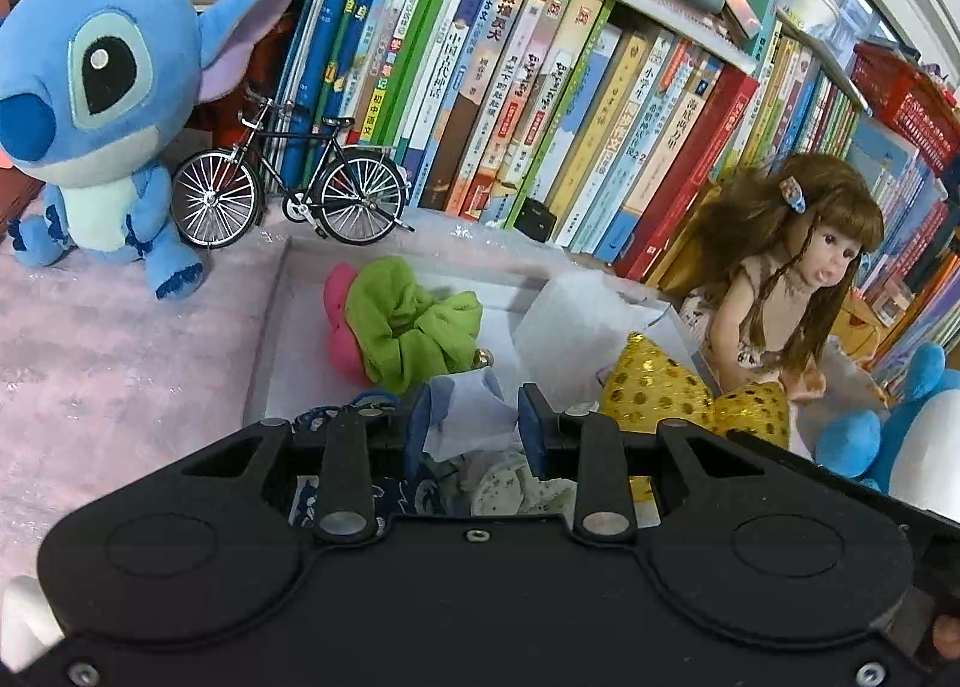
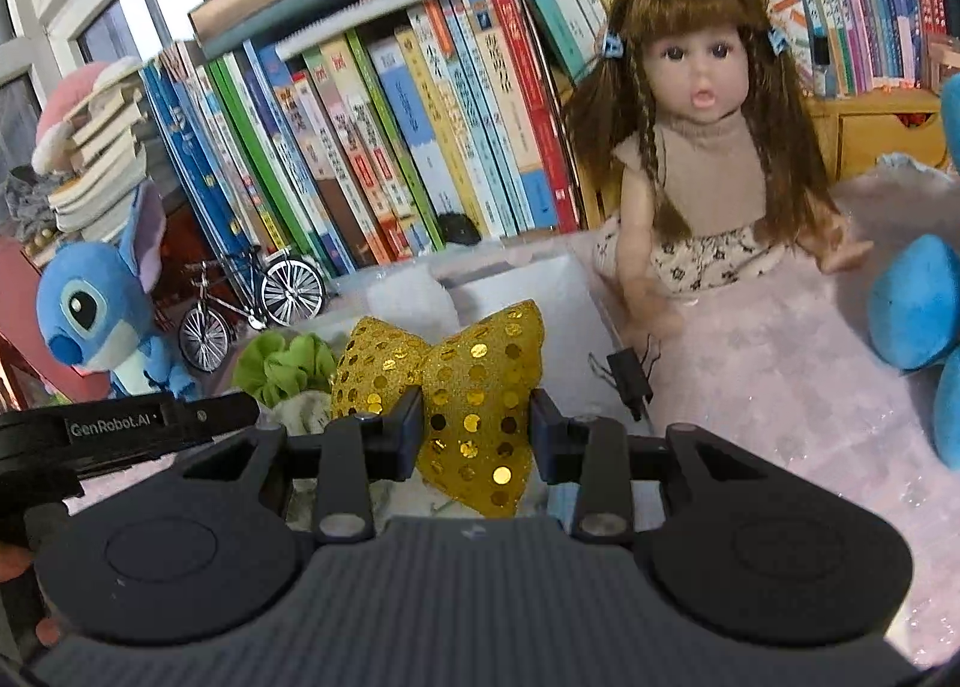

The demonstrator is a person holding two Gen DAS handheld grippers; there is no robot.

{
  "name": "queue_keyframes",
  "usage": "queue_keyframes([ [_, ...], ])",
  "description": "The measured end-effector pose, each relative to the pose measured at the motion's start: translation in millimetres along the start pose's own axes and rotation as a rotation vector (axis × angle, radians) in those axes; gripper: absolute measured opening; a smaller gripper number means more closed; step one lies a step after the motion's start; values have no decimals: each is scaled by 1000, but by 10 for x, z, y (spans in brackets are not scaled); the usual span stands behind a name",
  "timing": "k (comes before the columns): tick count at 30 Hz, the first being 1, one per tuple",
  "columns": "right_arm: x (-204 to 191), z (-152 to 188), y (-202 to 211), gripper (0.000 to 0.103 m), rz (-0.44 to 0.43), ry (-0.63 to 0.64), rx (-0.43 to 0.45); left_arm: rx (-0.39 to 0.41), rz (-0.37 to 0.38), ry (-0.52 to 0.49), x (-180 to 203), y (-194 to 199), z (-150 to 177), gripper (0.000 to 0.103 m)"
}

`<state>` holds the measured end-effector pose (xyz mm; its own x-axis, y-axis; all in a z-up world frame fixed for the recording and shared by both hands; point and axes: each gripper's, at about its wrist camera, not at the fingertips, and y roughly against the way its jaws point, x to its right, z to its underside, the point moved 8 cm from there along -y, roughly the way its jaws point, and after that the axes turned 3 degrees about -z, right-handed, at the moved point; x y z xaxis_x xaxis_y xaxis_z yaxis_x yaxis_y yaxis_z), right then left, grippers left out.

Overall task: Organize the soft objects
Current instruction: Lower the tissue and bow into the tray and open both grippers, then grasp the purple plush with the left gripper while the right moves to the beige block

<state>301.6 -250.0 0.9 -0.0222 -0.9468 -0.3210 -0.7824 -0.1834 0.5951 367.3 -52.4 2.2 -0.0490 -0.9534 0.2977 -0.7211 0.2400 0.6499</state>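
The right claw (image 2: 474, 435) has the gold sequined bow (image 2: 462, 381) pinched between its fingers, clamped on the near wing, over the white tray (image 2: 522, 282). The bow's long axis runs across the view, left wing rising clear of the claw. On the other side, the left claw (image 1: 474, 426) grips a pale blue cloth (image 1: 471, 417), crumpled between its pads, low over the same tray. A green scrunchie (image 1: 414, 327) lies just ahead of it, the doll (image 2: 702, 147) sitting beyond.
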Motion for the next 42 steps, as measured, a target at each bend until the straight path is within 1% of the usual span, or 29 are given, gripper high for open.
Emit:
queue_keyframes([
  [5,16,66,-54,47,0,-3,-9,-1,-9,-3,4,-29,40,31],
  [7,17,70,-49,50,-3,-6,-8,3,-11,-8,5,-20,53,35],
  [8,18,70,-45,51,-5,-7,-8,3,-9,-9,6,-11,63,40],
  [11,16,72,-7,66,-12,-11,0,2,4,-13,21,30,77,48],
  [12,11,72,9,68,-20,-13,2,1,6,-16,26,46,79,52],
  [16,-10,78,75,75,-30,1,10,13,0,-42,38,139,106,61],
  [18,-27,83,115,77,-35,12,18,23,-3,-59,46,201,125,66],
  [22,-47,98,220,79,-46,15,30,30,-11,-86,58,328,172,72],
  [24,-66,107,315,83,-53,21,46,28,-12,-98,69,412,201,74],
  [27,-97,134,486,87,-67,30,78,55,-5,-108,89,602,255,80],
  [30,-122,181,646,88,-70,48,101,71,24,-124,120,797,332,81],
  [34,-188,243,882,90,-70,81,149,80,36,-147,136,1017,436,82],
  [38,-271,359,1148,98,-77,115,207,83,47,-159,125,1224,570,83],
  [42,-343,535,1362,100,-81,152,254,75,67,-143,89,1377,733,83],
])
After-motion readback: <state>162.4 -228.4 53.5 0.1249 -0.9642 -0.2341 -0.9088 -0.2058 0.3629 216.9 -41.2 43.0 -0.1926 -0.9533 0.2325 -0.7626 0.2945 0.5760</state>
